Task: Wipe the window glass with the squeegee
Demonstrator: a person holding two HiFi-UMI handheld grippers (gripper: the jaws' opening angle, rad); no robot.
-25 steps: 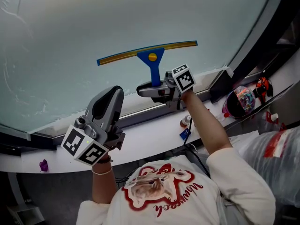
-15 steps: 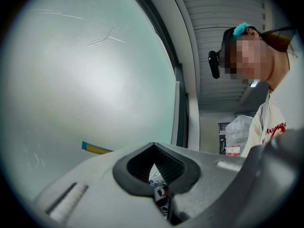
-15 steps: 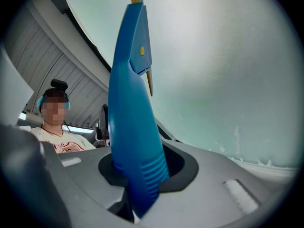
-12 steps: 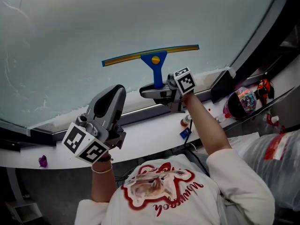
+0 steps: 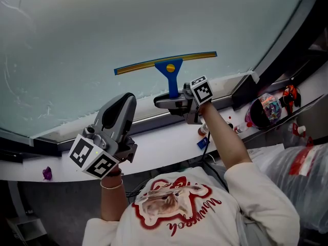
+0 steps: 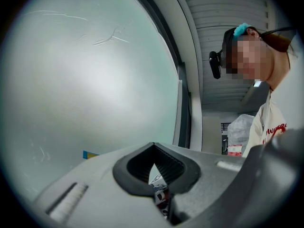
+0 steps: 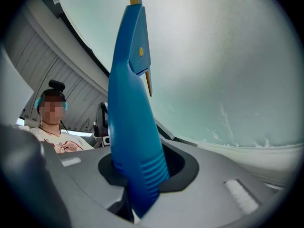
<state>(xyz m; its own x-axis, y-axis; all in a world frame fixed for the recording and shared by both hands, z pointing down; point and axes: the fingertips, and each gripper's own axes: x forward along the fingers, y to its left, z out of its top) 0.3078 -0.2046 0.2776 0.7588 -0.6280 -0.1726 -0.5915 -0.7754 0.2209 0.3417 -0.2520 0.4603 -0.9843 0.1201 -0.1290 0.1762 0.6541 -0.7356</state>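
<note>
Low on the glass (image 5: pixel 102 24), the squeegee (image 5: pixel 169 68) looks mid-stroke. Its handle sits in the right gripper (image 5: pixel 172 99), whose jaws have just been easing wider around it. The left gripper (image 5: pixel 123 102) is closed, empty and idle. Next, I'd say: firm up that grip and pull down to the bottom edge.

Soft, diffuse daylight comes through the pale frosted window glass (image 5: pixel 102 29), which glows milky green-white in every view, so what shadows there are stay faint and soft-edged. The head view is evenly lit and fairly sharp, dimming under the long white sill ledge (image 5: pixel 164 147) and along the dark metal window frame (image 5: pixel 282 40). Both gripper views bow strongly like a fisheye, with black vignetted corners. In the right gripper view the blue plastic squeegee (image 7: pixel 133 127) is crisp and saturated, with a faint sheen on its edge, while the room behind looks dimmer and softer
</note>
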